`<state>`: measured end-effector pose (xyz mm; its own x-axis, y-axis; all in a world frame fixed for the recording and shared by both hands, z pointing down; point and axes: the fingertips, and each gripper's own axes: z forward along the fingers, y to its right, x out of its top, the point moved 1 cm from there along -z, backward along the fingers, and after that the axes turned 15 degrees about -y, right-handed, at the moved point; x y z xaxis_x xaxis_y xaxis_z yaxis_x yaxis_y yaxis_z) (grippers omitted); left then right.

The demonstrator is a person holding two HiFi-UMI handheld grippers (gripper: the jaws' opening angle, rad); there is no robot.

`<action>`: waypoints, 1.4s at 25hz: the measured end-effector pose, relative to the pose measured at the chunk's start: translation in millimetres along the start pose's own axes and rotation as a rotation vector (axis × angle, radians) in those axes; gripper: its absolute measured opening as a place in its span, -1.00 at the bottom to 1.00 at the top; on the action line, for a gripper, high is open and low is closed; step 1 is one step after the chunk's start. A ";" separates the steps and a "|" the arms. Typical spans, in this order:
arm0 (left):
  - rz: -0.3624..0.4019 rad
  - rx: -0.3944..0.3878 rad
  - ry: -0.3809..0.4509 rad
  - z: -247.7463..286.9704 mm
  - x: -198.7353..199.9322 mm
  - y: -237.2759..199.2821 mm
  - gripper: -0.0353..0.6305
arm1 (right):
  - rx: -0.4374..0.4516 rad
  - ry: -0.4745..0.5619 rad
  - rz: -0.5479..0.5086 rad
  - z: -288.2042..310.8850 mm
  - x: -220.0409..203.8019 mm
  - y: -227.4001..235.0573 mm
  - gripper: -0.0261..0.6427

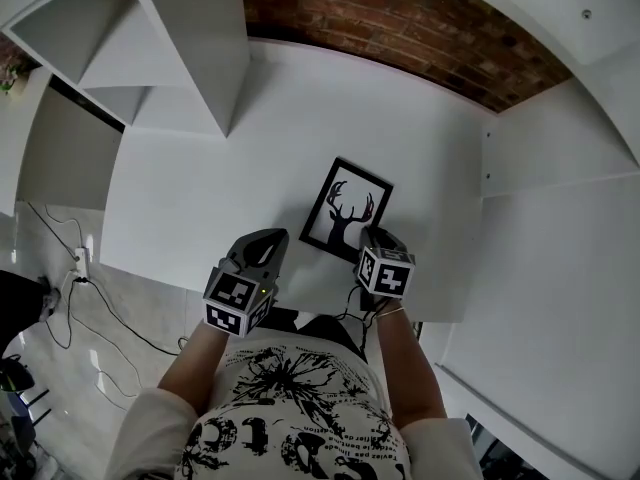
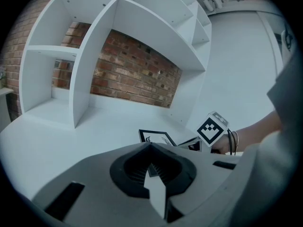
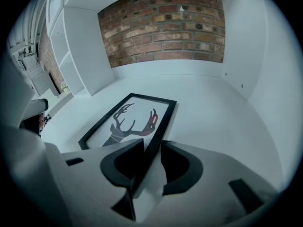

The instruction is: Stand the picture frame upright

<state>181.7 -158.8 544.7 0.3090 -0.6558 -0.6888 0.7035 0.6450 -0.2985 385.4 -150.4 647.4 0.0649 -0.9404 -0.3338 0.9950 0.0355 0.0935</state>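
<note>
A black picture frame (image 1: 345, 211) with a deer silhouette lies flat on the white table (image 1: 200, 198). My right gripper (image 1: 368, 236) is at its near right corner. In the right gripper view the frame's (image 3: 128, 119) right side bar runs between the jaws of the right gripper (image 3: 152, 148) and fills the gap, both pads against it. My left gripper (image 1: 270, 240) hovers to the left of the frame near the table's front edge, apart from it. It is shut with nothing in it (image 2: 151, 167). Its view shows the frame (image 2: 158, 137) and the right gripper's marker cube (image 2: 211, 128) beyond.
White shelving (image 1: 170, 48) stands at the table's back left, a brick wall (image 1: 400, 18) behind, and a white side panel (image 1: 560, 148) closes off the right. Cables (image 1: 70, 278) lie on the floor at the left.
</note>
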 end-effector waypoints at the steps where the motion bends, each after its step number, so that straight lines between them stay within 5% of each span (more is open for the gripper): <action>1: 0.006 0.003 -0.011 -1.5 -3.6 0.3 -0.86 | -0.005 0.001 -0.002 0.0 -1.1 -1.5 -0.56; 14: 0.028 0.010 -0.042 -17.7 -32.2 16.0 -0.86 | 0.017 -0.026 -0.011 -13.5 -42.1 -23.2 -0.64; 35: -0.072 0.052 -0.093 -70.6 -114.3 61.1 -0.86 | -0.037 -0.034 0.138 -43.3 -123.3 -35.6 -0.71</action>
<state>144.2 -16.7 558.6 0.3132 -0.7348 -0.6017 0.7573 0.5755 -0.3087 345.2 -21.1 644.6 0.1990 -0.9368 -0.2878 0.9790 0.1769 0.1013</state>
